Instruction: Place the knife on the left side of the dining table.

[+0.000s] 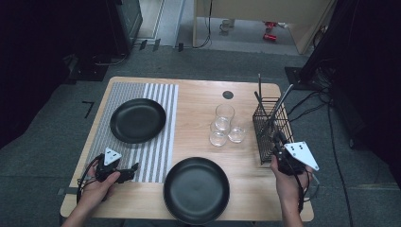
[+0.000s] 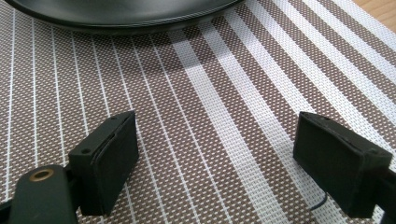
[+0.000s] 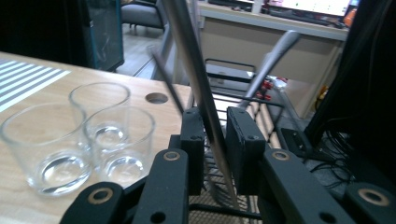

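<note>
Wooden desk [image 1: 198,94] is carrying a striped placemat [image 1: 156,142], two black plates, three glasses [image 1: 224,125] and a wire cutlery basket [image 1: 268,127] at its right edge. The right claw [image 3: 215,140] is pinching a metal utensil handle [image 3: 194,70] standing in that basket; lifting out and placing appear outstanding. The left claw [image 2: 215,163] is hovering spread over the placemat. Overhead room is looking free; the glasses are standing near.
</note>
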